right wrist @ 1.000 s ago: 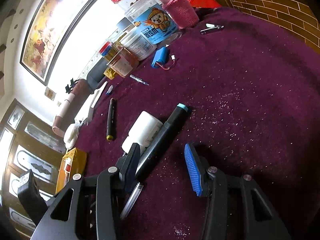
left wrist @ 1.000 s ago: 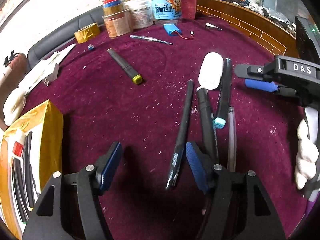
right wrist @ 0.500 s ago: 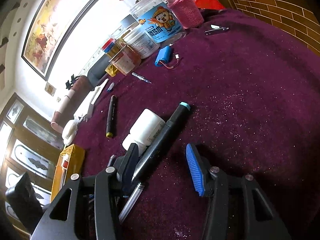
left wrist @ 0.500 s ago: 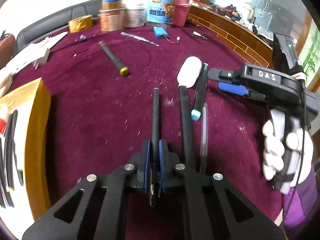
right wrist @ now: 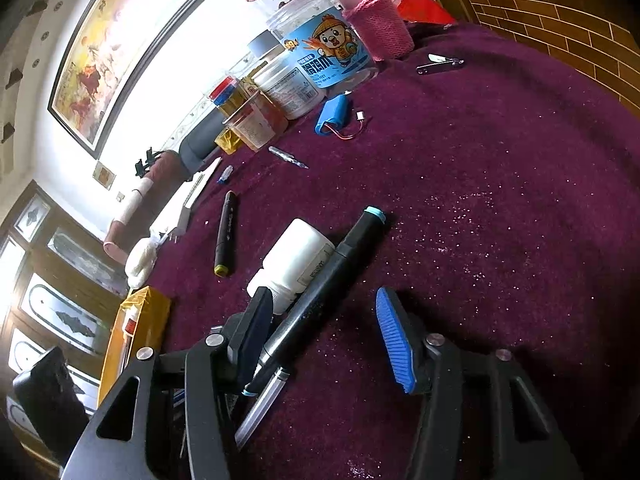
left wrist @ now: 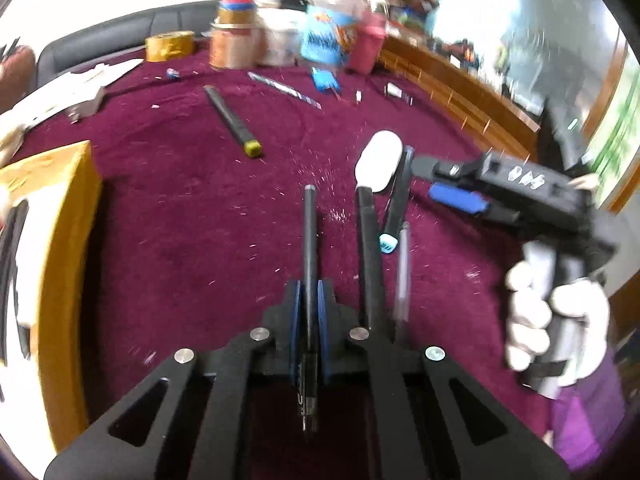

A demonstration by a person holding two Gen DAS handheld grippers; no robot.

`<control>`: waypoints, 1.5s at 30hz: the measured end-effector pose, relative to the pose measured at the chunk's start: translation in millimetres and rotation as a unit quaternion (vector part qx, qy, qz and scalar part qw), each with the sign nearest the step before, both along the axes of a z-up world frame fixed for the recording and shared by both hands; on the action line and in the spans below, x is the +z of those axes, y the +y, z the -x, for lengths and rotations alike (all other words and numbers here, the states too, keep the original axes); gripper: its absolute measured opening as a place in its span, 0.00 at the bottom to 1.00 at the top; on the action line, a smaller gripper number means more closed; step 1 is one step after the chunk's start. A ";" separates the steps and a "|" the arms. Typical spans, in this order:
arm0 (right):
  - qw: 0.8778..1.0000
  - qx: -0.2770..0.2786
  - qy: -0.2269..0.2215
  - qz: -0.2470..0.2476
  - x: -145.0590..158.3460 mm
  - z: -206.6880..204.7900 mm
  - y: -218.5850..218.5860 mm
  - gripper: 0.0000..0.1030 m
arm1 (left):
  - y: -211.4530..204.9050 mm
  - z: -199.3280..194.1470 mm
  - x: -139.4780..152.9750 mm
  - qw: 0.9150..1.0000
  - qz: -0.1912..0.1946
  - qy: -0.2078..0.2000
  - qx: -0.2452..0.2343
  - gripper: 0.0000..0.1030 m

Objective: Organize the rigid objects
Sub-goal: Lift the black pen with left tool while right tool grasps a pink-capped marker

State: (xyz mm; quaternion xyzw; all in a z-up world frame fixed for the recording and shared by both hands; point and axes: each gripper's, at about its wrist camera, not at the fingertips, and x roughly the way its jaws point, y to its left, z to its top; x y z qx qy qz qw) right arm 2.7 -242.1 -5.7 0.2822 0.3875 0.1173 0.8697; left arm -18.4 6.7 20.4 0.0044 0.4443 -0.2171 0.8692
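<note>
My left gripper is shut on a thin black pen and holds it above the maroon cloth. To its right lie a black marker, a blue-capped marker, a clear pen and a white bottle. My right gripper is open just over the cloth, and it also shows in the left wrist view. The blue-capped marker lies between its jaws near the left finger, with the white bottle and the clear pen beside it.
A yellow-tipped marker and a yellow box lie to the left. Jars, a pink-sleeved flask, a blue battery pack, a silver pen and a nail clipper stand at the back. A wooden ledge borders the right.
My left gripper has closed on the thin black pen and lifted it leftwards off the cloth. The right gripper has stayed open around the blue-capped marker.
</note>
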 end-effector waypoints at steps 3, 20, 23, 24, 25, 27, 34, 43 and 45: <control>1.000 0.000 -0.002 0.004 0.2 0.3 1.2 0.48 | 23.0 15.4 14.9 0.999 0.044 -0.010 0.014 0.06; 0.991 0.112 0.022 0.071 22.1 37.1 100.9 0.46 | 114.5 65.7 51.6 0.985 0.155 -0.059 0.052 0.06; 0.986 0.117 0.038 0.113 15.1 30.9 122.2 0.42 | 125.5 72.4 58.6 0.982 0.167 -0.072 0.048 0.06; 0.985 0.116 0.043 0.123 13.0 28.8 127.8 0.42 | 130.1 75.8 61.9 0.981 0.169 -0.078 0.048 0.06; 0.983 0.113 0.045 0.136 11.9 26.1 132.3 0.40 | 135.6 79.0 65.2 0.980 0.173 -0.083 0.049 0.06; 0.980 0.104 0.045 0.165 12.1 19.6 137.7 0.36 | 146.7 83.0 69.9 0.979 0.180 -0.087 0.050 0.06; 0.970 0.087 0.048 0.220 14.3 11.7 142.7 0.13 | 192.6 98.6 74.7 0.973 0.202 -0.090 0.072 0.06; 0.981 0.163 0.006 0.103 52.4 38.7 162.0 0.13 | 273.4 118.5 63.2 0.960 0.221 -0.073 0.156 0.06; 0.978 0.190 -0.005 0.089 62.3 44.4 178.4 0.13 | 287.3 119.7 57.6 0.958 0.218 -0.067 0.176 0.06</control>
